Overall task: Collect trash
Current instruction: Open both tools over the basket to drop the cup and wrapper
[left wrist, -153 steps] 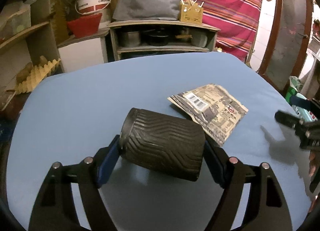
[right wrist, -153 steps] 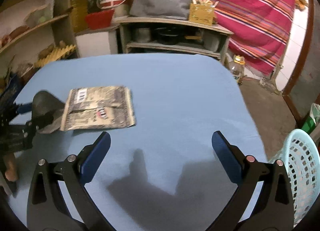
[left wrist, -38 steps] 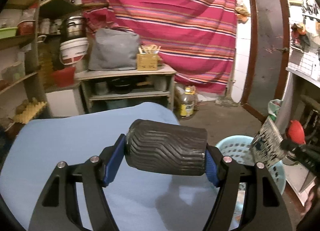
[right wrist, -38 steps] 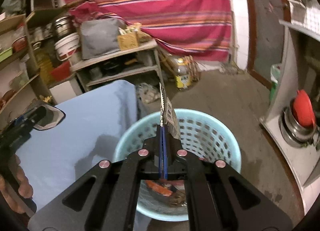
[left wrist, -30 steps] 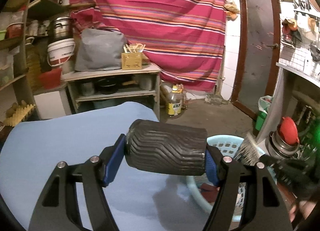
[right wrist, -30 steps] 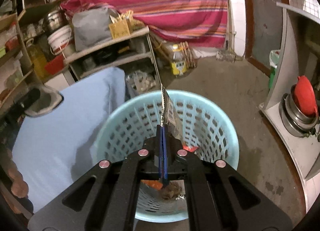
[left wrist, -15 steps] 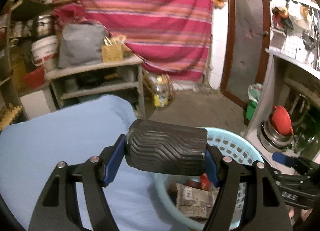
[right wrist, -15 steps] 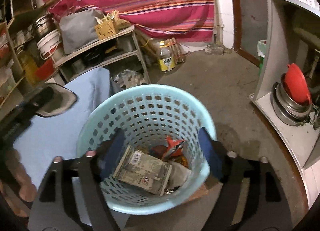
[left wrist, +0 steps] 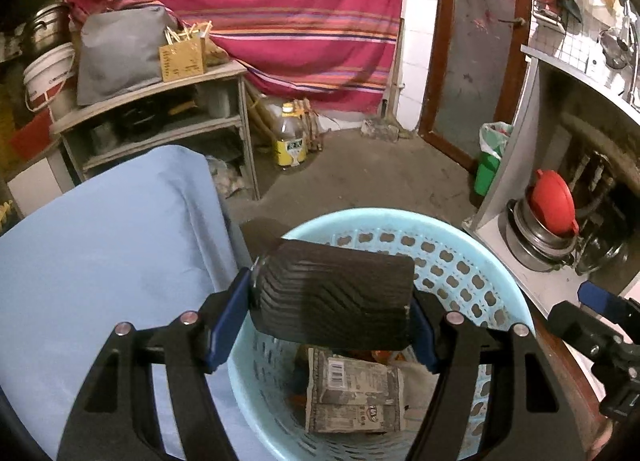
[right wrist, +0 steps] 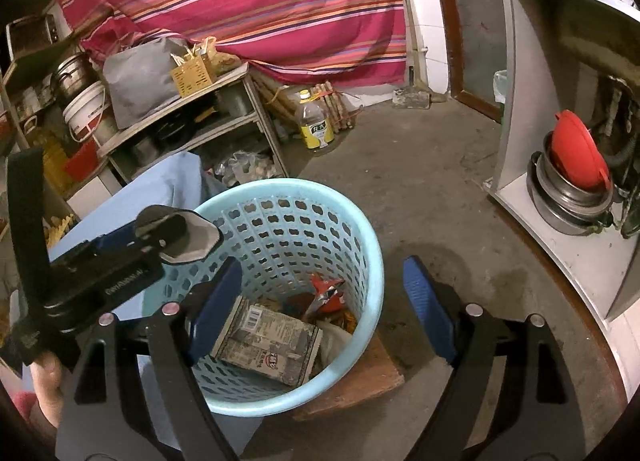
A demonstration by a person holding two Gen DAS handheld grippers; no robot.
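My left gripper (left wrist: pixel 332 315) is shut on a black ribbed paper cup (left wrist: pixel 334 297), held on its side over the near rim of the light blue perforated basket (left wrist: pixel 476 273). In the right wrist view the cup (right wrist: pixel 192 239) hangs at the basket's left rim (right wrist: pixel 372 261). My right gripper (right wrist: pixel 320 301) is open and empty above the basket. A printed grey wrapper (right wrist: pixel 268 337) lies in the basket bottom with red and orange scraps (right wrist: pixel 328 293); the wrapper also shows in the left wrist view (left wrist: pixel 354 397).
The blue-covered table (left wrist: pixel 104 245) lies left of the basket. A wooden board (right wrist: pixel 368 381) sits under the basket. A yellow-labelled bottle (right wrist: pixel 316 125) stands on the concrete floor. Stacked metal pots with a red lid (right wrist: pixel 576 185) sit on a low shelf at right.
My right gripper opened and the wrapper dropped into the basket. My left gripper moved the cup from the table's edge to over the basket rim.
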